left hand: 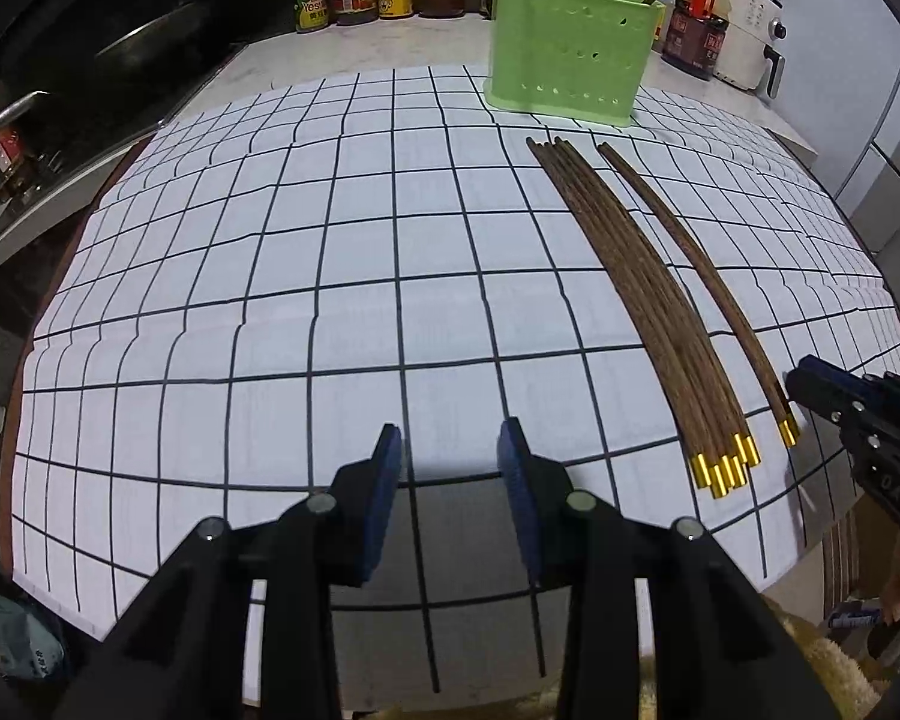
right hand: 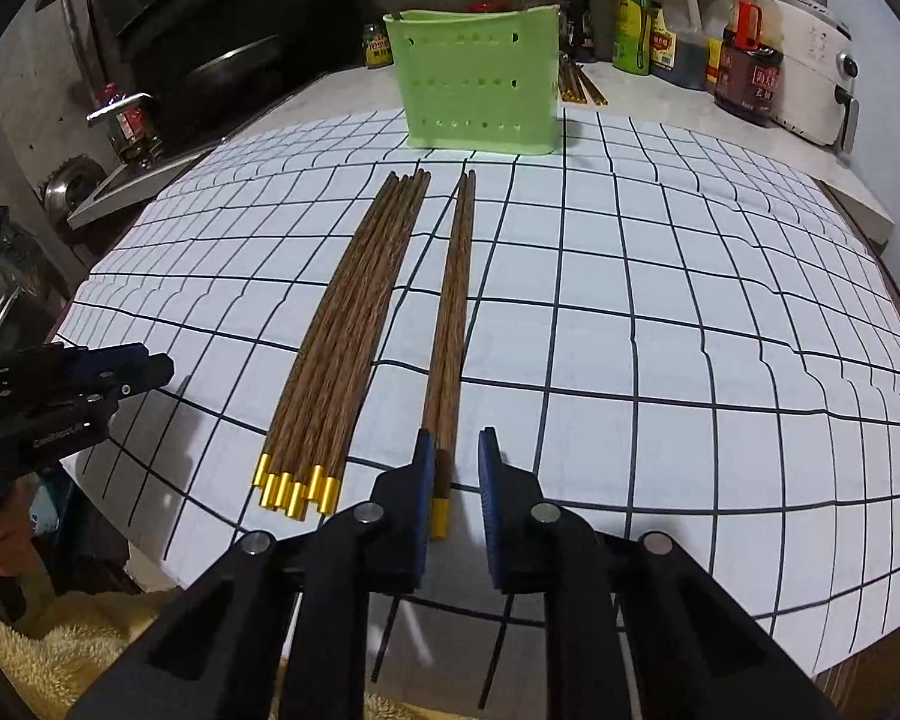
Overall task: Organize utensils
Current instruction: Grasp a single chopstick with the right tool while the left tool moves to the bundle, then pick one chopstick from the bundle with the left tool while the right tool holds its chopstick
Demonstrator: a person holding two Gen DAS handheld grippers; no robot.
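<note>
Chopsticks on a grid-patterned mat (right hand: pixel 660 324), laid out in front of a green utensil holder (right hand: pixel 480 84).
Nearest the viewer, the right gripper (right hand: pixel 456 468) straddles the gold-capped end of the separate pair of chopsticks (right hand: pixel 450 312); a gap remains beside its right pad, so the pair is not clamped. The left gripper (left hand: pixel 450 456) hangs partly open over bare mat, empty. A bundle of chopsticks (right hand: pixel 348 336) lies just left of the pair, tips toward the holder. Sauce bottles (right hand: pixel 744 66) stand behind the holder.

My chopsticks (right hand: pixel 450 324) are grainy brown wood with shiny gold metal caps; the holder (right hand: pixel 480 81) is smooth green plastic.
</note>
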